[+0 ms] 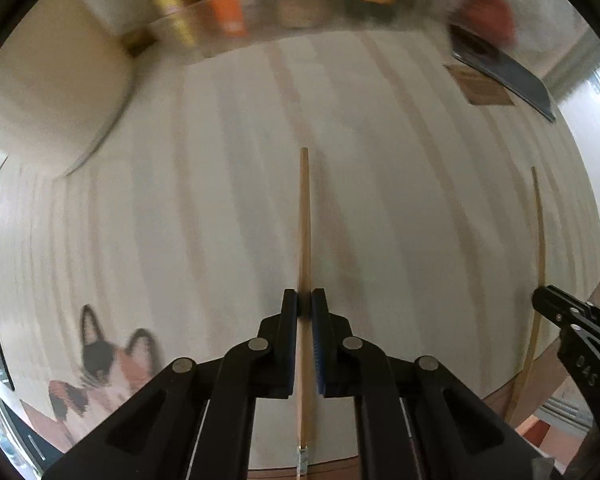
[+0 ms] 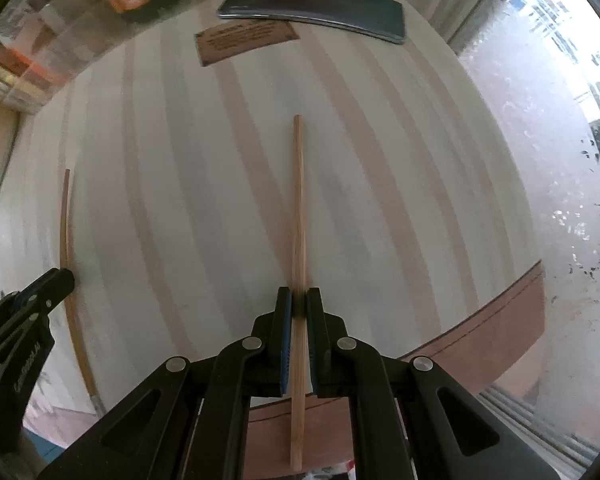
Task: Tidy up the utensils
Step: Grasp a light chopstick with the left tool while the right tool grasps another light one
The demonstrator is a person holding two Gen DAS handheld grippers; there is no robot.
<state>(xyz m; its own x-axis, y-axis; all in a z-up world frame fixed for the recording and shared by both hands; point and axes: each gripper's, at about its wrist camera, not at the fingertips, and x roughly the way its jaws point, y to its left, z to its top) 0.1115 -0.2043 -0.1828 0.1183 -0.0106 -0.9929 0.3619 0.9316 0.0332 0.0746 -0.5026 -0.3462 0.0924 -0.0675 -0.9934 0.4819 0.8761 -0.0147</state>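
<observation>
left claw (image 1: 304, 304) clamped on one wooden chopstick (image 1: 304, 220), right claw (image 2: 299, 302) clamped on another chopstick (image 2: 298, 208), both above striped table (image 1: 180, 200).

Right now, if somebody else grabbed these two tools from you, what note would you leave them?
Left gripper: shut on a chopstick, which points forward over the table.
Right gripper: shut on the other chopstick, likewise pointing forward.
The two sticks run roughly parallel, side by side, well apart. Far edge of the table: a phone, a brown card and a clear box of bottles.
Done: both sticks gripped.
Left: bring them together and put them away; no utensil holder shows clearly in either view.
</observation>
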